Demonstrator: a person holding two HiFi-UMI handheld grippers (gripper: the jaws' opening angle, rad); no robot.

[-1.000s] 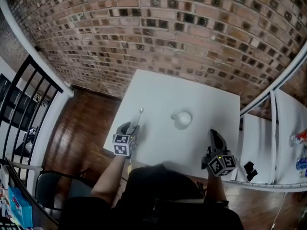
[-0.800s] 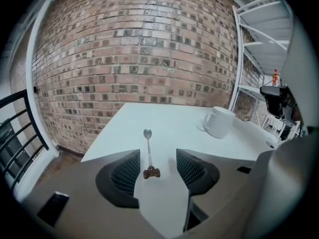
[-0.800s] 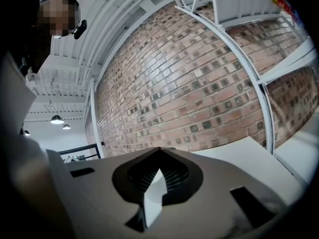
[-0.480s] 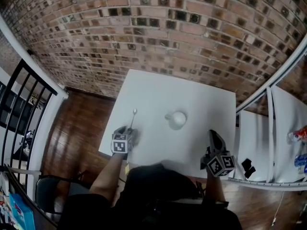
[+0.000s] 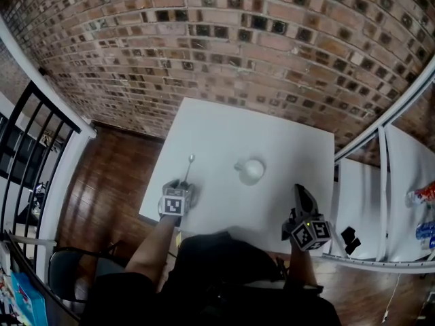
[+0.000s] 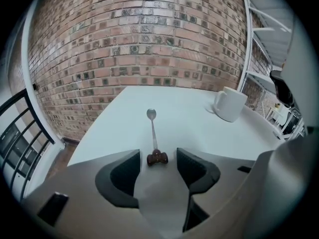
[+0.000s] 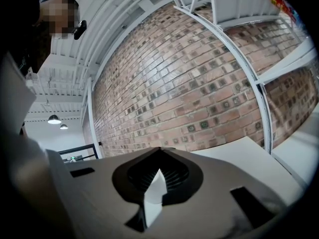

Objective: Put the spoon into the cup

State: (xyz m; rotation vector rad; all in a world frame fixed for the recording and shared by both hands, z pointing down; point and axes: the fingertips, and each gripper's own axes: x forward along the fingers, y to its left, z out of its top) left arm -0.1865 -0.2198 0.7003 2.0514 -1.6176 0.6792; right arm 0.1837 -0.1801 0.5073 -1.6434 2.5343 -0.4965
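We see slender metal spoon (image 6: 152, 128) with brown knobbed handle flat on smooth white table (image 6: 114, 118). Knob lies untouched between left gripper (image 6: 158, 159) jaws, spread wide. Rounded white cup (image 6: 229, 103) stands well apart. Right gripper (image 7: 158, 157) pinched closed, empty.

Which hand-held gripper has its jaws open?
The left hand-held gripper: its jaws stand apart at the handle end of the spoon, while the right hand-held gripper has jaws that meet, nothing between.
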